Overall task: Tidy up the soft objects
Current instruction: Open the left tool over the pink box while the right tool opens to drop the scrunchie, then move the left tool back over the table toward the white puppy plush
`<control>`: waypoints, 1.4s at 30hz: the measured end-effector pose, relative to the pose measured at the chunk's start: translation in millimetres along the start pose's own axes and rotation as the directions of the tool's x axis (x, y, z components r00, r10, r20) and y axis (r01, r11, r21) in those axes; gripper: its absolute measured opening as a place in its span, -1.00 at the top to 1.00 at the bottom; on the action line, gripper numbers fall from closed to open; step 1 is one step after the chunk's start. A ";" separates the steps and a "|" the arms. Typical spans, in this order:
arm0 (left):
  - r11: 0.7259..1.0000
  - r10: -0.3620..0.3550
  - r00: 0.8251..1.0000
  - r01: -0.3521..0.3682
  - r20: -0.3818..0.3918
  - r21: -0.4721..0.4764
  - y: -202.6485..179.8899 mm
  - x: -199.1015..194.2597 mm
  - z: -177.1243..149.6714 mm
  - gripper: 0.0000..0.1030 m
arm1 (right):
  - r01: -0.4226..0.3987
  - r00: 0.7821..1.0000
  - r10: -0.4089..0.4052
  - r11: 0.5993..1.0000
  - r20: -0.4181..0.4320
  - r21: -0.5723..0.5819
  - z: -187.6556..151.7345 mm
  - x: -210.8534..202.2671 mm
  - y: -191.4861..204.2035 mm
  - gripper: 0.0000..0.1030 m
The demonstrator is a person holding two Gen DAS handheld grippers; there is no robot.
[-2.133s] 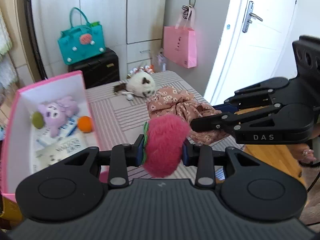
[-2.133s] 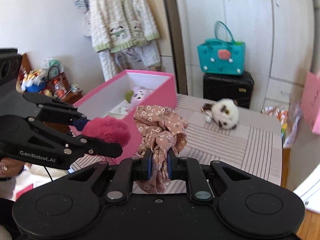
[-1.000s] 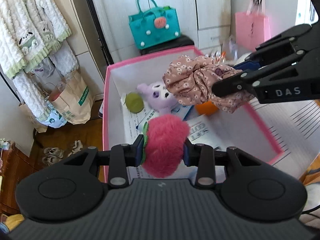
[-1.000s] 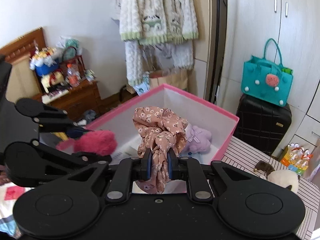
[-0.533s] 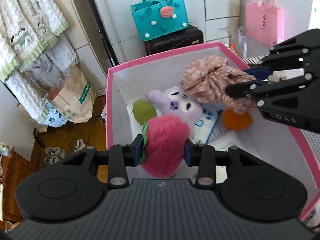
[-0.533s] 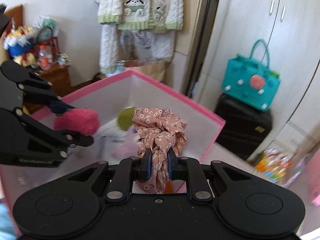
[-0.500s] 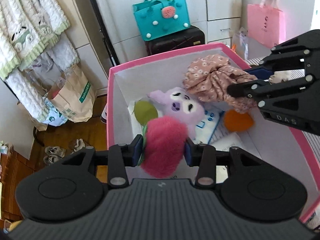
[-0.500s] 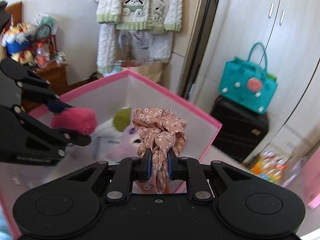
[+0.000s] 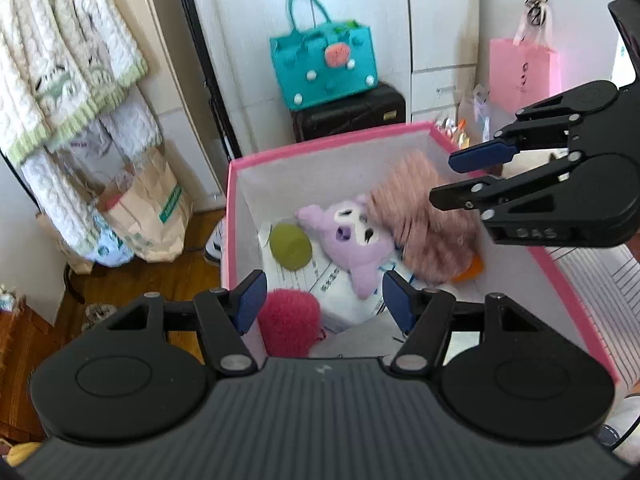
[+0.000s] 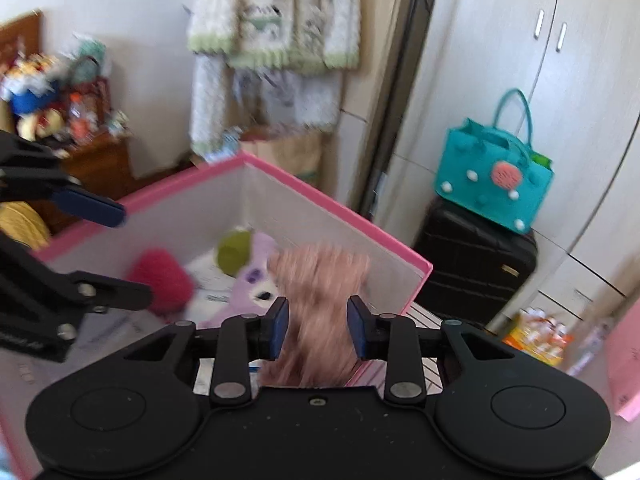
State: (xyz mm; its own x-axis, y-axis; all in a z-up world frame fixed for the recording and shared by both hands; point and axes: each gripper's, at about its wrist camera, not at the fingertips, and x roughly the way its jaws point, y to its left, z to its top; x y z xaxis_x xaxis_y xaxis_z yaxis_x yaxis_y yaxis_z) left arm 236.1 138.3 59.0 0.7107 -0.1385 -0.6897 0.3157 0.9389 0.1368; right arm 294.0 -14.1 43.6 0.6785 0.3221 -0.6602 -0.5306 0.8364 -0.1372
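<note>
Both grippers hover over the pink box (image 9: 320, 142), also in the right wrist view (image 10: 344, 210). My left gripper (image 9: 324, 304) is open and empty; the red fluffy toy (image 9: 289, 322) lies in the box below it, also seen from the right wrist (image 10: 160, 280). My right gripper (image 10: 318, 330) is open; the floral pink scrunchie (image 10: 316, 300) is blurred, dropping between its fingers into the box. It shows blurred in the left wrist view (image 9: 424, 224), under the right gripper (image 9: 460, 176). A purple plush (image 9: 356, 240), a green ball (image 9: 290, 246) and an orange ball (image 9: 470, 272) lie inside.
A teal bag (image 9: 324, 66) sits on a black case (image 9: 348, 116) behind the box. A pink bag (image 9: 524, 72) hangs at the right. Paper bags (image 9: 140, 212) and hanging clothes (image 9: 68, 60) are at the left. The striped table (image 9: 600, 280) lies right of the box.
Both grippers have opened over the box. The red fluffy toy has dropped into the box, and the floral scrunchie has left the right gripper's grip and is falling in.
</note>
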 end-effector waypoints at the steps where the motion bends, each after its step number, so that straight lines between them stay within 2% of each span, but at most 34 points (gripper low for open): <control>1: 1.000 0.012 1.000 -0.012 0.015 0.013 -3.5 -6.5 -0.2 -0.23 | -0.012 1.000 0.012 1.000 0.018 0.010 -1.7 -8.6 -0.6 0.29; 4: 0.999 0.019 0.999 -0.020 0.029 0.030 -11.7 -22.7 -0.8 -0.23 | -0.051 0.998 0.047 0.996 0.050 0.072 -6.4 -30.7 -6.7 0.29; 10: 1.000 -0.027 1.000 0.027 0.008 -0.001 -21.2 -58.7 -9.4 -0.23 | -0.183 0.983 0.174 0.968 0.063 0.172 -23.1 -69.2 -12.5 0.28; 15: 0.999 -0.009 1.000 0.008 0.018 0.052 -39.6 -92.8 -15.6 -0.23 | -0.243 0.969 0.231 0.954 0.085 0.176 -41.0 -104.3 -5.6 0.27; 19: 0.996 0.007 0.999 -0.010 0.040 0.087 -54.1 -118.8 -20.9 -0.23 | -0.263 0.962 0.250 0.955 0.109 0.137 -56.1 -134.7 7.0 0.24; 24: 0.995 0.000 0.998 -0.007 0.070 0.103 -70.0 -143.0 -26.5 -0.23 | -0.218 0.969 0.198 0.968 0.150 0.128 -65.5 -168.1 12.2 0.24; 30: 0.990 -0.030 0.998 0.022 0.054 0.142 -89.2 -155.4 -37.7 -0.23 | -0.185 0.973 0.166 0.977 0.159 0.111 -79.1 -197.0 11.6 0.17; 34: 0.985 -0.053 0.998 0.049 0.023 0.166 -102.9 -159.2 -44.2 -0.23 | -0.161 0.976 0.141 0.980 0.168 0.112 -95.3 -214.1 7.9 0.10; 42: 0.981 -0.123 0.992 0.118 0.019 0.157 -134.9 -147.2 -57.6 -0.25 | -0.100 0.983 0.081 0.989 0.165 0.112 -133.8 -234.5 -3.3 0.06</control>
State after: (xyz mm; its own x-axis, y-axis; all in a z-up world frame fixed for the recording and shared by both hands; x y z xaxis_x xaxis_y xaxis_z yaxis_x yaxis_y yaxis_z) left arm 52.7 50.2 101.1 0.6782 -0.2585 -0.6880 0.4922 0.8549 0.1640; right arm 68.8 -151.7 100.1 0.7078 0.4576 -0.5382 -0.5355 0.8444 0.0136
